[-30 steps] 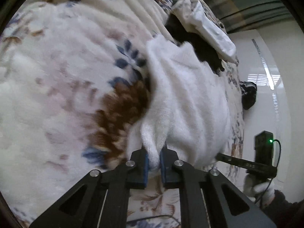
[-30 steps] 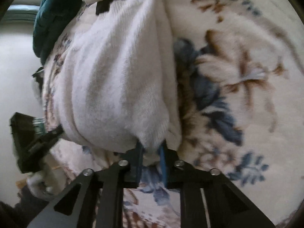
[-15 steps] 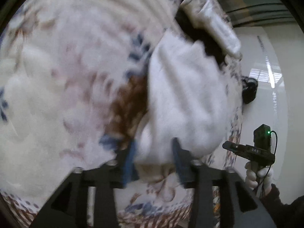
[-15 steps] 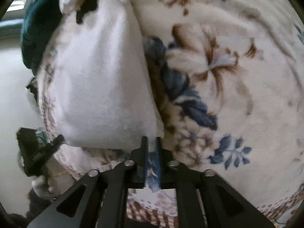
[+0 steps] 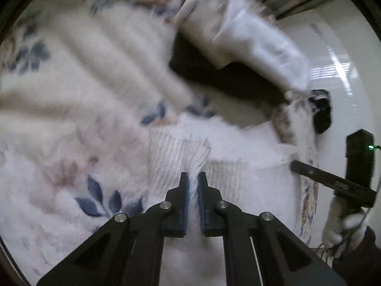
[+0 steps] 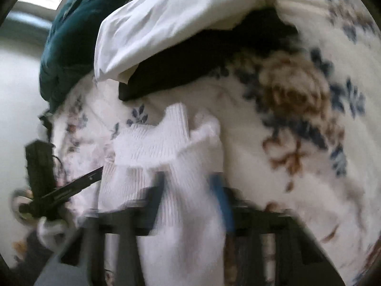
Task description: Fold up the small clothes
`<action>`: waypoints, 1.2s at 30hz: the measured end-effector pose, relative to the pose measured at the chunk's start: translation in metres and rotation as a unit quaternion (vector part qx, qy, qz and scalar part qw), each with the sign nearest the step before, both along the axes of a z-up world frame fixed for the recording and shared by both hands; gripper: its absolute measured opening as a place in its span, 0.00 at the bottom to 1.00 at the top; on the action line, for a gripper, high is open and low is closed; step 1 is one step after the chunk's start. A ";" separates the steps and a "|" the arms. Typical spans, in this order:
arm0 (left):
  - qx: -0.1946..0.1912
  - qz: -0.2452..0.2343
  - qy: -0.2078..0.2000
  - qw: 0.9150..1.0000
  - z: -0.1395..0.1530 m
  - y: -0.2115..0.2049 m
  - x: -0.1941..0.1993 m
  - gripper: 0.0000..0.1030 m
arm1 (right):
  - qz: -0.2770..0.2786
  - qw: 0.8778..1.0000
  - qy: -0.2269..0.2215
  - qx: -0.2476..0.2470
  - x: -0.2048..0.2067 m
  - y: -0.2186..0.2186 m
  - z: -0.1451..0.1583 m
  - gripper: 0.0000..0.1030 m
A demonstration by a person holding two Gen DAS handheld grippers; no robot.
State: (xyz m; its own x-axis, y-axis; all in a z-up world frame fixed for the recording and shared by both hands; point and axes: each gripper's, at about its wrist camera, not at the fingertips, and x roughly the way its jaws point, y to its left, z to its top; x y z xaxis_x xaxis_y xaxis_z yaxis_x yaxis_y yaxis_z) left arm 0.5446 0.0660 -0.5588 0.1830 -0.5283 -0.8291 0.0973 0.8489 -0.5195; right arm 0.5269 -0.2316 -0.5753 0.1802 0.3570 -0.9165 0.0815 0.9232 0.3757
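A small white knitted garment with ribbed cuffs (image 5: 181, 152) lies on the floral blanket (image 5: 71, 109). My left gripper (image 5: 193, 178) is shut on its ribbed edge near the middle. In the right wrist view the same white garment (image 6: 166, 147) lies across my right gripper (image 6: 188, 186), whose jaws stand wide apart around the cloth; the view is blurred. The right gripper also shows in the left wrist view (image 5: 333, 183), at the garment's right end.
A white folded cloth (image 6: 162, 26) lies over a black garment (image 6: 202, 57) at the far side of the blanket. A dark teal garment (image 6: 69, 38) is at the far left. The blanket's edge (image 5: 307, 190) drops off to a pale floor at the right.
Both grippers have moved to the garment's ribbed end. The left gripper opened and is shut again on the ribbed edge. The right gripper has opened wide.
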 end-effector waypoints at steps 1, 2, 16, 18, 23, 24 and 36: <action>-0.003 0.008 -0.010 1.000 0.010 0.005 -0.003 0.05 | 0.001 1.000 -0.015 -0.006 -0.002 -0.001 0.008 0.05; -0.010 0.020 -0.024 0.999 0.025 0.011 -0.006 0.05 | 0.000 1.000 -0.022 -0.019 -0.004 -0.002 0.015 0.05; 0.019 0.071 0.047 0.996 -0.038 0.026 0.063 0.05 | -0.058 0.998 0.016 -0.027 0.058 -0.027 -0.017 0.04; -0.002 0.063 0.074 0.995 -0.049 0.024 0.062 0.07 | -0.055 0.997 0.049 -0.027 0.067 -0.028 -0.039 0.04; -0.073 0.085 0.072 0.991 -0.027 0.044 0.040 0.62 | -0.072 0.994 0.060 0.063 0.055 -0.049 -0.028 0.49; -0.078 0.095 0.069 0.990 -0.024 0.050 0.035 0.64 | -0.082 0.992 0.052 0.074 0.049 -0.056 -0.022 0.54; -0.072 0.101 0.018 0.992 0.002 0.036 0.015 0.07 | -0.041 0.997 0.017 0.071 0.030 -0.033 -0.011 0.04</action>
State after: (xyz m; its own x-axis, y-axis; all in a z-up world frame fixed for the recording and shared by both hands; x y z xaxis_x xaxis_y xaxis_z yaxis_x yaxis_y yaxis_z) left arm 0.5598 0.1023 -0.5563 0.2688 -0.5970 -0.7558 -0.0876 0.7663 -0.6365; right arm 0.5568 -0.2646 -0.5866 0.1843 0.4689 -0.8638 0.1685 0.8508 0.4978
